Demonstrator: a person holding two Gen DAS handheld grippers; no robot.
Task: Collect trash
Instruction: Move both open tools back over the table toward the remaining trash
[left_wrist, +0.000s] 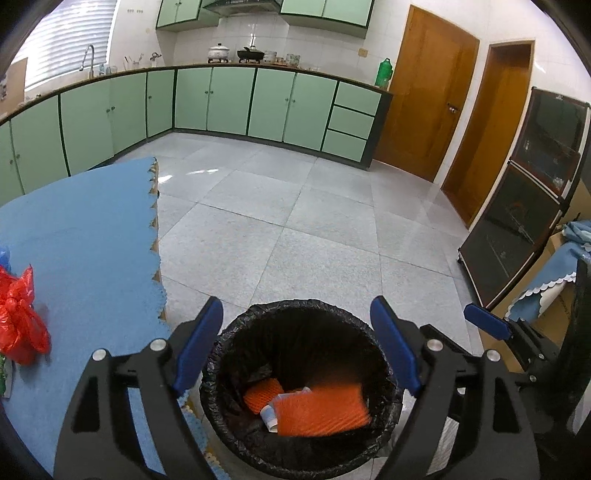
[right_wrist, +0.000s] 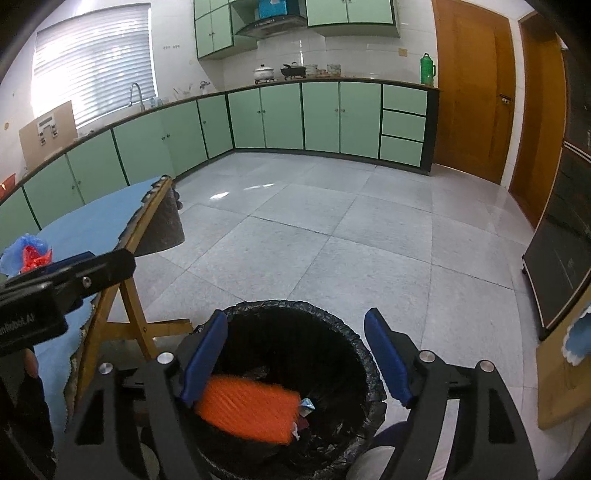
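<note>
A round bin with a black liner stands on the floor beside the table. Inside lie two pieces of orange foam netting and a small white wrapper. My left gripper hangs open over the bin mouth with nothing between its blue pads. My right gripper is open over the same bin. A blurred orange netting piece sits below and beside its left pad, unpinched. A red plastic bag lies on the table.
The folding wooden table with a blue cloth is left of the bin. A dark glass cabinet and a cardboard box stand at the right. Green kitchen cabinets and wooden doors line the far wall across the grey tile floor.
</note>
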